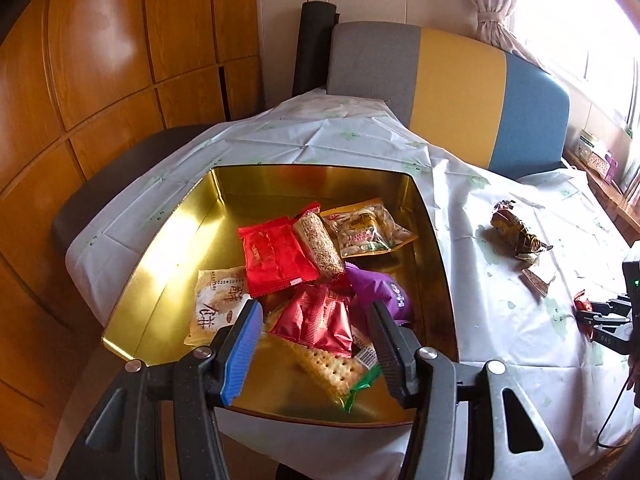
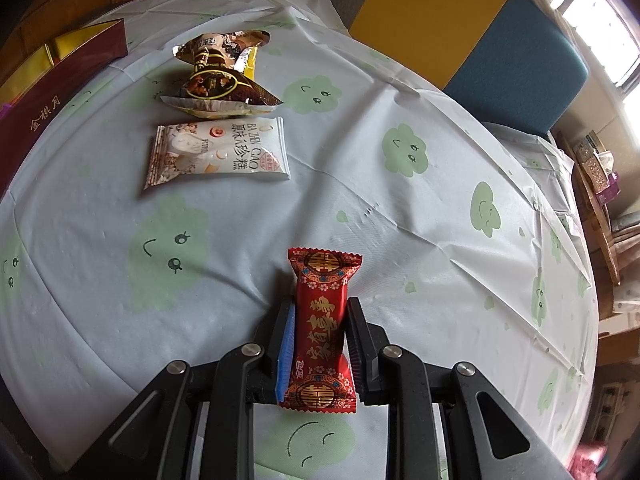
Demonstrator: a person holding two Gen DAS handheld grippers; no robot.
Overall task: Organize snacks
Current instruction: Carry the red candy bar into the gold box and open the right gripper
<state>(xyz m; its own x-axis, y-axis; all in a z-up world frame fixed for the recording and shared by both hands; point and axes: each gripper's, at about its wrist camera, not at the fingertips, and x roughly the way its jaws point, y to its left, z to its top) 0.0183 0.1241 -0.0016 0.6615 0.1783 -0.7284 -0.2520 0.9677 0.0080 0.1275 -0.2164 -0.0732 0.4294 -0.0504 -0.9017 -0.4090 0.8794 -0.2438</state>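
Clamping red candy packet (image 2: 322,328), right gripper (image 2: 320,334) holds it lengthwise along the fingers, over tablecloth (image 2: 400,220). Left gripper (image 1: 314,330) gapes wide over gold tin (image 1: 168,232) (near rim hidden).

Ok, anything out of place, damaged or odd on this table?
Yes: the brown-and-gold snack packet on the tablecloth looks crumpled and torn open at its top, unlike the flat white packet beside it. Otherwise, nothing spilled.
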